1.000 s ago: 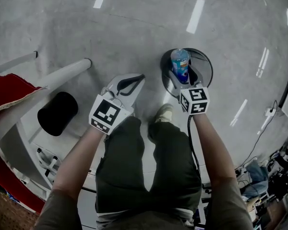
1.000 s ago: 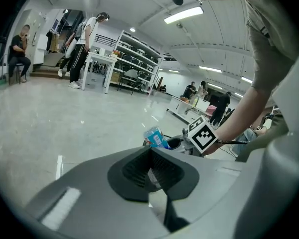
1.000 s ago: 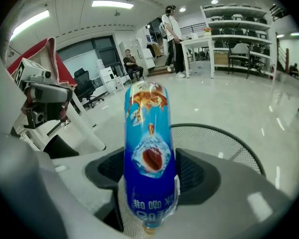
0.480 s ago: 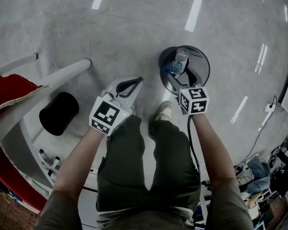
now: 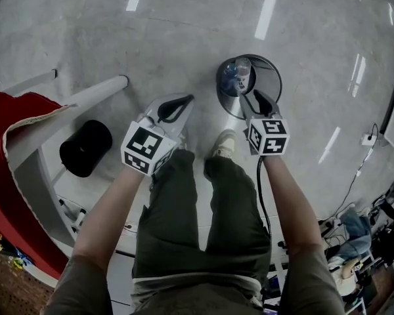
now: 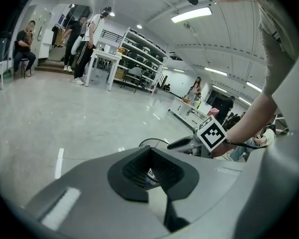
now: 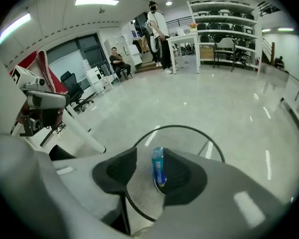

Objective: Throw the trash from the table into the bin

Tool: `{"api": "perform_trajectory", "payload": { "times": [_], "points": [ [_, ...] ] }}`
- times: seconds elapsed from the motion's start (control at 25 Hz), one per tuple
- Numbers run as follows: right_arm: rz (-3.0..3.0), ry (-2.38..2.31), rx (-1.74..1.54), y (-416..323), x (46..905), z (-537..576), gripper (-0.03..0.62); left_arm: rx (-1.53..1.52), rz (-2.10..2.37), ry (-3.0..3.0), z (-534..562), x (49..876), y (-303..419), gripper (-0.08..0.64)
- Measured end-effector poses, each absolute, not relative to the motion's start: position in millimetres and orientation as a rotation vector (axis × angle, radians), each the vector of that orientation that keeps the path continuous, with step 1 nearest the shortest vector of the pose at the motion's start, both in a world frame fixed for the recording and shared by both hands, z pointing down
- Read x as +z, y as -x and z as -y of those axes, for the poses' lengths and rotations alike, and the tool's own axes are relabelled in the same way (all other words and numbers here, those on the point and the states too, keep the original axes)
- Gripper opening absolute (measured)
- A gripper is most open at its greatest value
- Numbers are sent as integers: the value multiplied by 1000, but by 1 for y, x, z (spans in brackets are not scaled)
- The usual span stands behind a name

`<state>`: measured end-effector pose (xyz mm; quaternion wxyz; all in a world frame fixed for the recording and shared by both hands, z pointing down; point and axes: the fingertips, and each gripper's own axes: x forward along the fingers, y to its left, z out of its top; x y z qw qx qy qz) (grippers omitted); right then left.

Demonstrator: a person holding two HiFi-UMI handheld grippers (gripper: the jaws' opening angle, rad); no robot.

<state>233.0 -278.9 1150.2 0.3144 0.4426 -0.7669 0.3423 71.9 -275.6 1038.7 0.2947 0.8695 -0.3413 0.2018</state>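
A clear, blue-labelled bottle is seen inside the mesh bin. Above the bin, the right gripper's jaws, which have just been closing, are held apart on nothing. The left gripper's jaws are closed and empty.

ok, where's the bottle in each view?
Head view: bottle at top centre, lying inside the bin.
Right gripper view: lower centre, seen through the gap between the jaws, in the bin.
Left gripper view: cannot tell; only a pale sliver shows between the jaws.
Shared landmark: the bin's round rim.
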Motion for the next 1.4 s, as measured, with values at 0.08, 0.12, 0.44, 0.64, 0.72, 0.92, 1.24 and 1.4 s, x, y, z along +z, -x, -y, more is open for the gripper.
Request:
{"api": "perform_trajectory", "payload": {
  "times": [0.08, 0.12, 0.44, 0.64, 0.72, 0.92, 1.24, 1.4],
  "points": [
    [2036, -1201, 877, -236, 1122, 283, 126, 540, 907, -2323, 277, 1019, -73, 8],
    [2044, -1219, 868, -237, 1107, 287, 109, 541, 907, -2331, 279, 1008, -73, 8],
    [2126, -1345, 781, -249, 960, 312, 59, 500, 923, -2410, 299, 887, -85, 8],
    [2179, -1401, 720, -252, 864, 316, 52, 479, 918, -2499, 304, 812, -89, 8],
    [2214, -1439, 678, -255, 819, 322, 48, 453, 920, -2552, 310, 775, -93, 8],
    [2287, -1511, 577, -267, 699, 315, 35, 393, 944, -2640, 307, 667, -104, 8],
    [2385, -1612, 418, -265, 539, 284, 32, 287, 971, -2733, 273, 524, -100, 8],
    [2427, -1642, 322, -261, 478, 267, 29, 237, 972, -2783, 260, 471, -98, 8]
  ]
}}
